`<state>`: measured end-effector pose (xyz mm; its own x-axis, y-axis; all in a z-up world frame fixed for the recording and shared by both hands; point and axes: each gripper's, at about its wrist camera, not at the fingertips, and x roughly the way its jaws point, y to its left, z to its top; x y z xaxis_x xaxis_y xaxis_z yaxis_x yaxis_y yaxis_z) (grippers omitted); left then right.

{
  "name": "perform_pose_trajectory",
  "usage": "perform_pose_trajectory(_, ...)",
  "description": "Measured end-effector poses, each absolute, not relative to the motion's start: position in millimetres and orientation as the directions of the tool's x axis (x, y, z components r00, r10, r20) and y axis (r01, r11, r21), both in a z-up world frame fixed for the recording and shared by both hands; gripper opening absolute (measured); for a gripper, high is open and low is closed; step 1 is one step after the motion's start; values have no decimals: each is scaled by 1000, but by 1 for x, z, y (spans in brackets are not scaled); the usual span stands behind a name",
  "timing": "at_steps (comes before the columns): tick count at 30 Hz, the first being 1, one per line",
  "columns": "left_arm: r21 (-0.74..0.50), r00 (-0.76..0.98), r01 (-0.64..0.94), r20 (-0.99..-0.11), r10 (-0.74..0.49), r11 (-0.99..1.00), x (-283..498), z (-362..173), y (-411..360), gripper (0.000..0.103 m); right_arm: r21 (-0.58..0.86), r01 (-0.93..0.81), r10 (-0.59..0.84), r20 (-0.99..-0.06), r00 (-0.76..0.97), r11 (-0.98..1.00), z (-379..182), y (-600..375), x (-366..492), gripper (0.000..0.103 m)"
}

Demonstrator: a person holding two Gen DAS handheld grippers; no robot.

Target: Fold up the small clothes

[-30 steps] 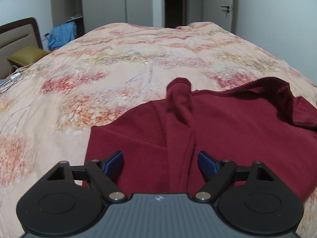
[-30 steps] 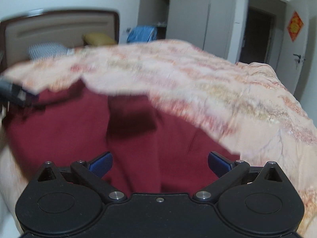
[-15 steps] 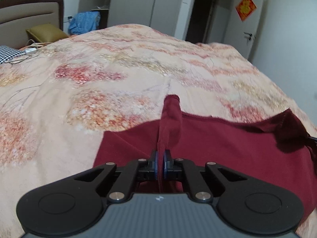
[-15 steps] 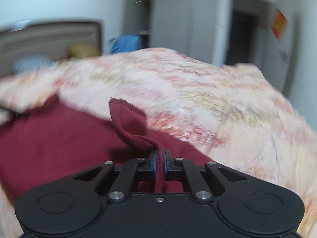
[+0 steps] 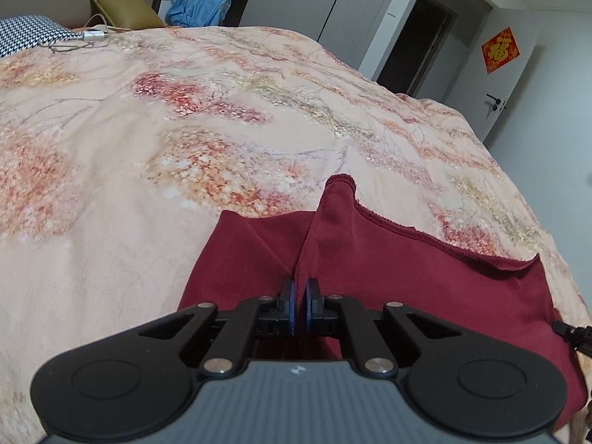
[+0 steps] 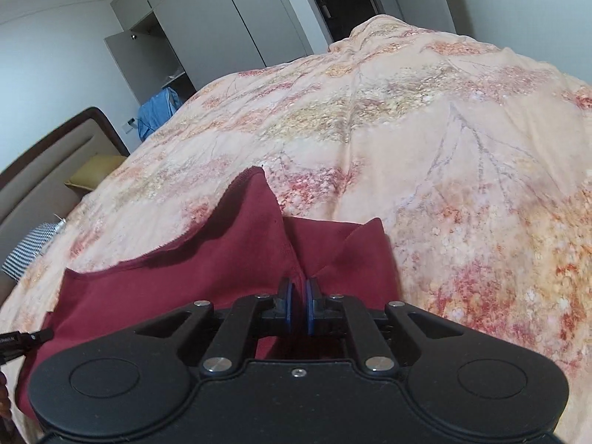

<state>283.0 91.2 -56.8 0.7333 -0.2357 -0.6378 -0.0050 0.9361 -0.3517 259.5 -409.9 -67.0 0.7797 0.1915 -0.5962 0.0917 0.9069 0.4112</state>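
A dark red garment (image 5: 425, 277) lies on the floral bedspread (image 5: 185, 129), stretched between my two grippers. My left gripper (image 5: 300, 305) is shut on a pinched fold of its left corner, which stands up ahead of the pads. My right gripper (image 6: 298, 305) is shut on a fold of the garment's (image 6: 207, 273) right corner. The tip of the right gripper (image 5: 573, 333) shows at the right edge of the left wrist view, and the left gripper's tip (image 6: 22, 338) shows at the left edge of the right wrist view.
The bedspread (image 6: 444, 140) stretches far ahead. A headboard (image 6: 44, 170), a houndstooth pillow (image 5: 26, 33), a yellow cushion (image 5: 122, 11) and a cable (image 5: 92, 35) are at the left. Blue clothes (image 5: 199, 7), wardrobes (image 6: 222, 29) and a door (image 5: 510, 74) stand beyond.
Both grippers went from open to shut on folds of the red garment. They have since lifted and pulled the garment's edge taut, with both views swinging.
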Motion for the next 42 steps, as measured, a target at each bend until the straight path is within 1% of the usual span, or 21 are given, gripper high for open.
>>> perform_pose_trajectory(3,-373,732,-2,-633,-252,928,280,-55,93,6,411,86,194,-591,783,907,-61,-409,255,8)
perform_pose_trajectory(5,-371,724,-5,-642,-253,928,279,-55,93,9,372,76,177,-599,781,925,-57,-405,253,13)
perform_pose_trajectory(6,-365,723,-10,-645,-245,931,278,-55,93,16,320,69,147,-604,783,945,-53,-400,253,26)
perform_pose_trajectory(7,-360,724,-15,-648,-238,933,277,-54,94,24,262,57,117,-601,791,963,-48,-394,252,35)
perform_pose_trajectory(8,-356,724,-17,-649,-234,934,274,-52,94,28,212,39,97,-593,800,976,-43,-388,252,37)
perform_pose_trajectory(10,-345,729,-11,-645,-229,938,268,-48,94,42,151,-10,96,-574,813,988,-35,-378,256,37)
perform_pose_trajectory(12,-327,734,-3,-643,-220,945,260,-44,92,45,126,-79,137,-563,815,989,-29,-368,264,37)
perform_pose_trajectory(14,-307,733,14,-644,-218,952,252,-42,88,46,134,-171,217,-577,787,976,-29,-355,278,37)
perform_pose_trajectory(16,-298,729,23,-648,-220,954,244,-43,84,46,151,-274,307,-618,724,950,-34,-337,297,34)
perform_pose_trajectory(18,-296,724,25,-653,-222,955,237,-45,83,46,144,-342,349,-651,674,929,-43,-317,317,33)
perform_pose_trajectory(22,-302,722,18,-655,-221,953,228,-46,85,46,67,-387,320,-699,640,920,-57,-288,361,29)
perform_pose_trajectory(25,-303,721,12,-658,-218,953,225,-45,86,48,34,-337,271,-674,688,941,-55,-287,387,26)
perform_pose_trajectory(27,-305,719,12,-659,-220,952,223,-44,87,52,21,-254,207,-647,734,967,-47,-296,396,30)
perform_pose_trajectory(29,-308,720,13,-658,-223,951,221,-44,86,58,44,-200,184,-620,762,979,-37,-313,391,32)
perform_pose_trajectory(30,-311,721,13,-656,-225,950,219,-44,85,61,69,-184,187,-604,775,981,-32,-322,383,40)
perform_pose_trajectory(31,-315,721,14,-654,-228,949,217,-44,84,64,86,-172,189,-590,785,981,-27,-332,374,54)
perform_pose_trajectory(33,-321,720,16,-654,-234,947,212,-45,82,67,94,-157,183,-562,807,983,-20,-349,343,68)
perform_pose_trajectory(34,-323,718,18,-654,-237,946,209,-45,81,67,92,-157,181,-552,814,983,-19,-357,324,70)
perform_pose_trajectory(39,-345,716,26,-649,-258,938,188,-45,79,67,124,-123,172,-553,815,985,-25,-382,218,72)
perform_pose_trajectory(41,-351,714,22,-650,-260,936,181,-46,80,62,153,-105,175,-567,805,983,-32,-386,181,71)
perform_pose_trajectory(42,-354,710,15,-655,-259,935,178,-48,81,57,171,-96,178,-574,799,981,-36,-387,165,66)
